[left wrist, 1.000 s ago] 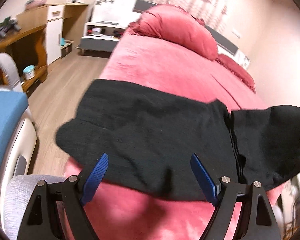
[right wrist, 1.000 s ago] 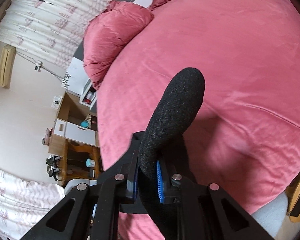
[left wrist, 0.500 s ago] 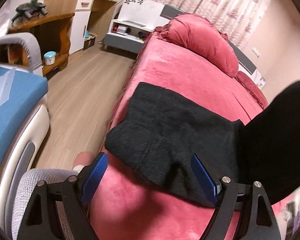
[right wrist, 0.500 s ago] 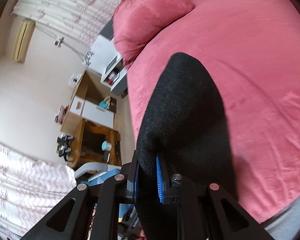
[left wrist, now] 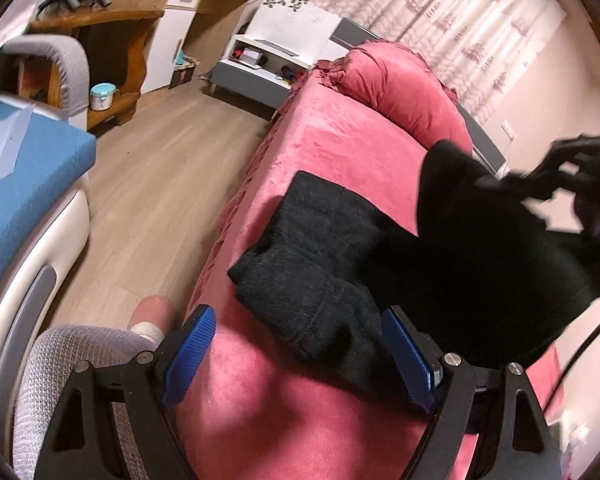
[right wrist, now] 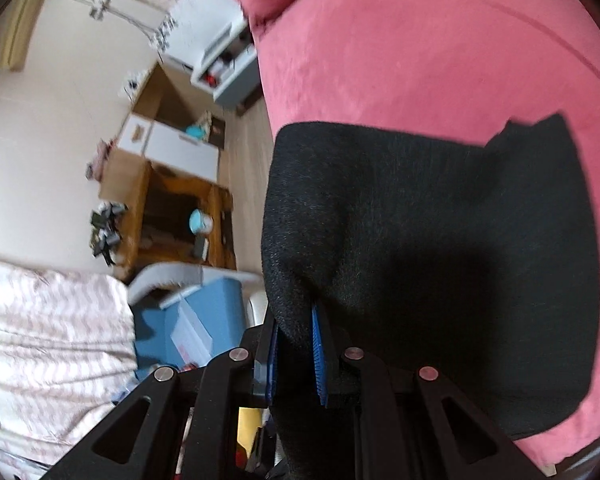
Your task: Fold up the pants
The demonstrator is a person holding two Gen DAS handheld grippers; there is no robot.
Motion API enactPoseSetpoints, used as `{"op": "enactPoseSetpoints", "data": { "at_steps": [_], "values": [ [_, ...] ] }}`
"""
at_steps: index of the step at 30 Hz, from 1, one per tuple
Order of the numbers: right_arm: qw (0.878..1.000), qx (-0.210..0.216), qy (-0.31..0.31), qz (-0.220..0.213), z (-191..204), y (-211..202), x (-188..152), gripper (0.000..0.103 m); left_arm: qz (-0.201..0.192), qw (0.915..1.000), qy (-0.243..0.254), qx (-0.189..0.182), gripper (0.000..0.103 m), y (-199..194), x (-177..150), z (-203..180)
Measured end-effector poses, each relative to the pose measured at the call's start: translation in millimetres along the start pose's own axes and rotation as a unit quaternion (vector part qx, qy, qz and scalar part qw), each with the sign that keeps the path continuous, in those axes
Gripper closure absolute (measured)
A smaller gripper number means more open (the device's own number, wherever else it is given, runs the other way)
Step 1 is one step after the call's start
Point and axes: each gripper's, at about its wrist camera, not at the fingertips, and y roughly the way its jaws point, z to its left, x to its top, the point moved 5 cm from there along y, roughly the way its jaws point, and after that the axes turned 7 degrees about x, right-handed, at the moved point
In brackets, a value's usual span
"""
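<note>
Black pants (left wrist: 324, 264) lie partly folded on the pink bed (left wrist: 340, 148) near its left edge. My left gripper (left wrist: 300, 344) is open and empty, just above the near end of the pants. My right gripper (right wrist: 294, 344) is shut on a thick edge of the pants (right wrist: 420, 240) and holds that part lifted over the lying part. In the left wrist view the lifted part (left wrist: 500, 240) hangs at the right, with the right gripper blurred above it.
A pink pillow (left wrist: 400, 92) lies at the head of the bed. Wooden floor (left wrist: 152, 200) runs left of the bed. A grey and blue chair (left wrist: 28, 184) stands at the left. A wooden desk (left wrist: 100, 28) and a white nightstand (left wrist: 268, 60) stand behind.
My right gripper has carried the held pants end up and over toward the left, across the lying part. My left gripper has drawn back toward the bed's near edge.
</note>
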Motion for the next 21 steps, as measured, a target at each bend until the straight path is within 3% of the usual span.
{"op": "enactPoseSetpoints", "data": {
  "at_steps": [12, 15, 17, 21],
  "values": [
    [0.999, 0.0, 0.035, 0.028, -30.1, 72.1, -16.4, 0.086, 0.011, 0.9982, -0.059, -0.001, 0.017, 10.5, 2.6, 22.6],
    [0.998, 0.019, 0.025, 0.051, -31.2, 88.7, -22.2, 0.077, 0.01, 0.9977, -0.066, -0.005, 0.018, 10.9, 3.7, 25.0],
    [0.997, 0.044, 0.016, 0.059, -26.8, 91.8, -24.7, 0.065, 0.008, 0.9972, -0.073, -0.015, 0.018, 9.8, 4.8, 26.0],
    [0.995, 0.078, -0.029, 0.049, -18.9, 69.1, -27.4, 0.063, -0.002, 0.9956, -0.085, -0.041, 0.019, 2.7, 9.1, 27.3]
  ]
}}
